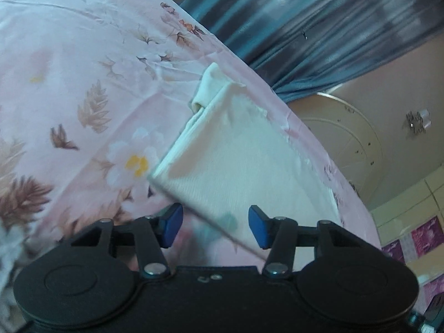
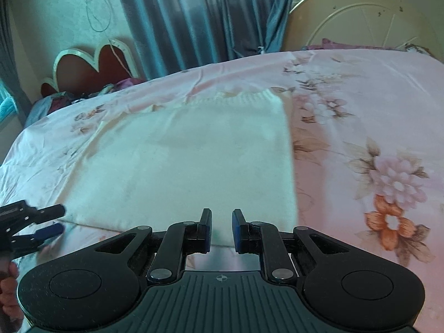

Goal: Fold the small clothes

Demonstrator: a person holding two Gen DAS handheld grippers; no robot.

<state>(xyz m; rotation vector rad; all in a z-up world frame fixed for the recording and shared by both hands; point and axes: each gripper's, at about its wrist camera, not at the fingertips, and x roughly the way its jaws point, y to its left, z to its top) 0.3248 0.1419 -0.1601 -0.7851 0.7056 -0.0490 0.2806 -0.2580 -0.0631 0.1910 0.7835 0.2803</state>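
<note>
A small white knitted garment (image 2: 188, 155) lies folded flat on the pink floral bedsheet (image 2: 360, 97); its ribbed hem is at the far end. In the left wrist view the garment (image 1: 249, 149) shows a folded edge and a rolled sleeve end at the far side. My left gripper (image 1: 216, 226) is open, its blue pads either side of the garment's near edge; it also shows at the left of the right wrist view (image 2: 52, 219). My right gripper (image 2: 222, 230) is open with a narrow gap, just over the garment's near edge, holding nothing.
Blue curtains (image 2: 205, 16) hang behind the bed. A heart-shaped headboard (image 2: 94, 63) and piled clothes are at the far left. A cream round metal frame (image 2: 360, 19) stands at the far right. The bed edge drops off in the left wrist view (image 1: 333, 144).
</note>
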